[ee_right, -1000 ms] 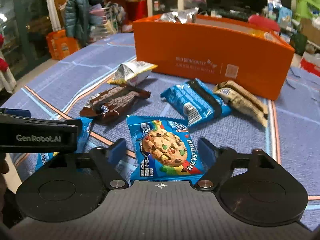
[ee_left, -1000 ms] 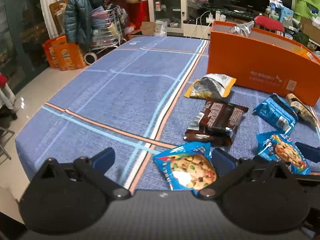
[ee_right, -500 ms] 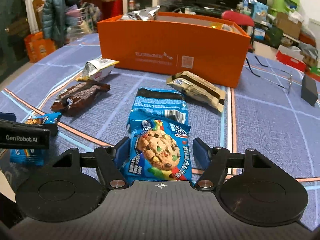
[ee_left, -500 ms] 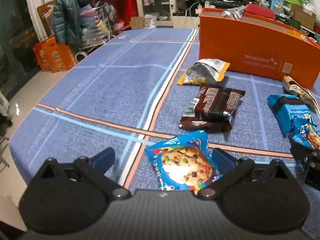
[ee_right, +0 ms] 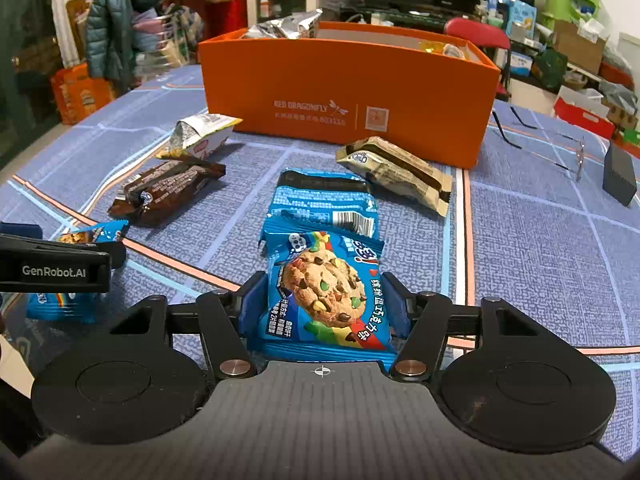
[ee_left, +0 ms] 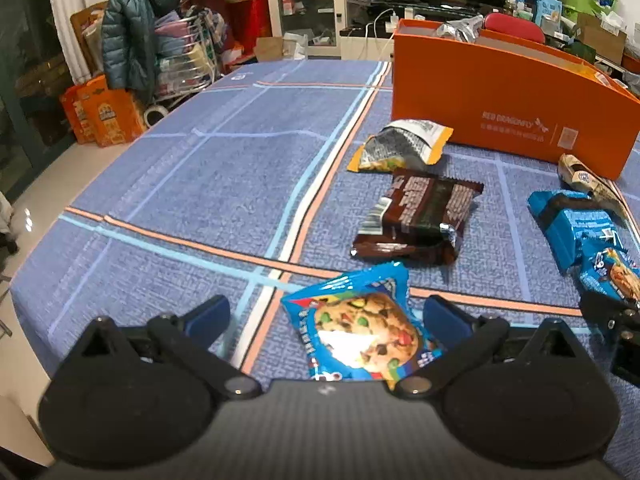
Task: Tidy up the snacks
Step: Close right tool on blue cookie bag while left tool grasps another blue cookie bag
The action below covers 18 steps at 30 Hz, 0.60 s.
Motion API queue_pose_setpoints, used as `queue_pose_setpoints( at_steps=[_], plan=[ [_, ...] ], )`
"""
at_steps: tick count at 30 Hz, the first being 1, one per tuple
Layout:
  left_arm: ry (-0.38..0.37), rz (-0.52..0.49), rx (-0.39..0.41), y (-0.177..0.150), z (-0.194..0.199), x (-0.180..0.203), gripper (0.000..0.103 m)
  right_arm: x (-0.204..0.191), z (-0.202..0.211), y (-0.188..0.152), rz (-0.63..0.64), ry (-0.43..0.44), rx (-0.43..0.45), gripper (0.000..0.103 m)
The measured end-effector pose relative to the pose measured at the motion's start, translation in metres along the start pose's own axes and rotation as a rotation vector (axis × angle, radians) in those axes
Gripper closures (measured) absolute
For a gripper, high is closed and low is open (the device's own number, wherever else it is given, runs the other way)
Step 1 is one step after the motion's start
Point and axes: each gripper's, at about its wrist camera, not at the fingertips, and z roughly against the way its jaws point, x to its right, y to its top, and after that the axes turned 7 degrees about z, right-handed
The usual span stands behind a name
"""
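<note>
Blue checked cloth with orange and pale stripes covers the big table (ee_left: 224, 152), and toward its far side stands the tall orange cardboard box (ee_right: 344, 92), already holding a few foil bags. Loose snacks lie in front of it: a brown chocolate-biscuit wrapper (ee_right: 168, 192), a silver and yellow pouch (ee_right: 204, 130) beside the box's left corner, a beige and dark bar wrapper (ee_right: 396, 174) just before its front wall, and a blue packet lying face down (ee_right: 324, 204).

Pickup looks like the step in hand, on both sides at once. The right gripper (ee_right: 325, 304) has just been closing its jaws on a blue chocolate-chip cookie packet (ee_right: 324, 296), and its blue pads now press the packet's two edges; the packet's far end overlaps the face-down blue one. The left gripper (ee_left: 326, 318) stands with jaws wide around a second blue cookie packet (ee_left: 360, 332), which lies on the cloth nearer the right-hand finger, neither pad squeezing it.

Next, I'd say, the right packet needs lifting up over the box's tall front wall and dropping inside, while the left jaws need to close. The face-down packet might drag along, and the beige wrapper lies under that path. A pair of glasses (ee_right: 540, 140) and a small dark block (ee_right: 618, 178) sit clear off to the right.
</note>
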Motion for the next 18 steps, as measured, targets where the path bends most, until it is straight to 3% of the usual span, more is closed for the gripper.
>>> queue_pose_setpoints(
  at_steps=[6, 11, 18],
  plan=[
    [-0.01, 0.002, 0.008, -0.0012, 0.0001, -0.0008, 0.001, -0.0001, 0.0, -0.0001, 0.001, 0.0, 0.0, 0.056],
    [-0.03, -0.008, 0.026, -0.0042, 0.0017, -0.0028, 0.001, -0.0006, 0.0016, 0.0003, 0.001, 0.003, 0.006, 0.066],
    [-0.096, -0.026, 0.039, -0.0048, 0.0053, -0.0028, 0.017, -0.0047, 0.0028, 0.0005, 0.021, 0.006, 0.011, 0.069]
  ],
)
